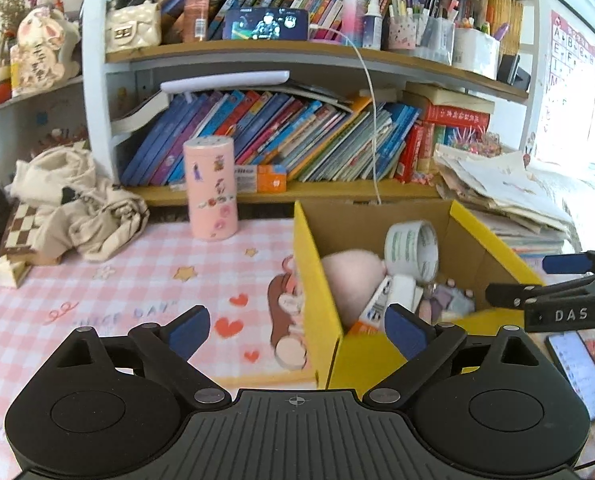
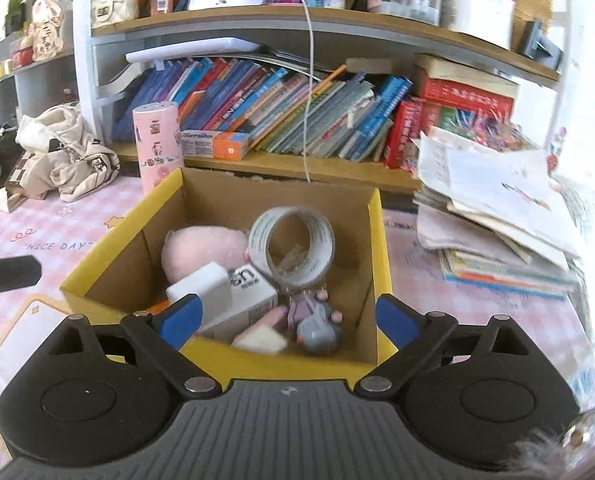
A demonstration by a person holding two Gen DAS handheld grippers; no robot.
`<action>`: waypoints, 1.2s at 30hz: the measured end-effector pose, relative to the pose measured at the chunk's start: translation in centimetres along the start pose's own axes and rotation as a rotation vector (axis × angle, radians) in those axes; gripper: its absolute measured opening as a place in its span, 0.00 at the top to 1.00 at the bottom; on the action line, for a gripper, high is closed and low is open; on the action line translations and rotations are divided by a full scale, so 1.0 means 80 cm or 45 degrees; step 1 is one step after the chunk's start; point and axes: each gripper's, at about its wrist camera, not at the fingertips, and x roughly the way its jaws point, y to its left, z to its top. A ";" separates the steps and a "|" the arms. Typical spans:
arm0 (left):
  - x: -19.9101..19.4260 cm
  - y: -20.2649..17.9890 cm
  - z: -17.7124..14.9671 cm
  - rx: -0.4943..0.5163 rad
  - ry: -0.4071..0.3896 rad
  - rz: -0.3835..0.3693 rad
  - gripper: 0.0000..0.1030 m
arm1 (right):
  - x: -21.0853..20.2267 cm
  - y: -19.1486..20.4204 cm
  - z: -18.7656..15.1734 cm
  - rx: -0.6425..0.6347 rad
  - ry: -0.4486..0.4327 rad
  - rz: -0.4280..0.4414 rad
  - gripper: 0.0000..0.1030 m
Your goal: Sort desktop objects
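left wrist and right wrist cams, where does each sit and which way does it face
Left wrist: rides the left gripper, facing the bookshelf across the pink mat; its open fingers and the right gripper show.
Right wrist: rides the right gripper, looking down into the yellow box; its open fingers show.
Shared: box, tape roll, pink canister.

A cardboard box [image 2: 233,360] sits on the desk [image 1: 97,300] before the bookshelf [image 2: 297,166]. In it, a tape roll [image 2: 293,248] stands right of a plush toy [image 2: 201,250], behind a small carton [image 2: 249,300]. A cylindrical canister [image 1: 211,188] stands left of the box; a paper stack [image 2: 497,216] lies right.
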 end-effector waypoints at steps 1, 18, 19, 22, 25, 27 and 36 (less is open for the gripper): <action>-0.006 0.002 -0.005 0.002 0.004 -0.001 0.06 | -0.005 0.004 -0.005 0.000 0.004 -0.007 0.07; -0.069 0.041 -0.076 0.005 0.109 0.087 0.02 | -0.065 0.075 -0.091 0.193 0.129 -0.082 0.05; -0.072 0.044 -0.078 0.002 0.104 0.090 0.02 | -0.067 0.080 -0.095 0.204 0.138 -0.084 0.05; -0.079 0.053 -0.083 -0.010 0.095 0.093 0.02 | -0.073 0.096 -0.103 0.201 0.153 -0.089 0.05; -0.085 0.063 -0.088 -0.022 0.101 0.085 0.00 | -0.078 0.114 -0.104 0.164 0.146 -0.098 0.03; -0.088 0.068 -0.092 -0.025 0.108 0.073 0.00 | -0.080 0.124 -0.104 0.146 0.143 -0.097 0.02; -0.097 0.084 -0.101 -0.010 0.120 0.053 0.00 | -0.082 0.155 -0.107 0.106 0.154 -0.093 0.00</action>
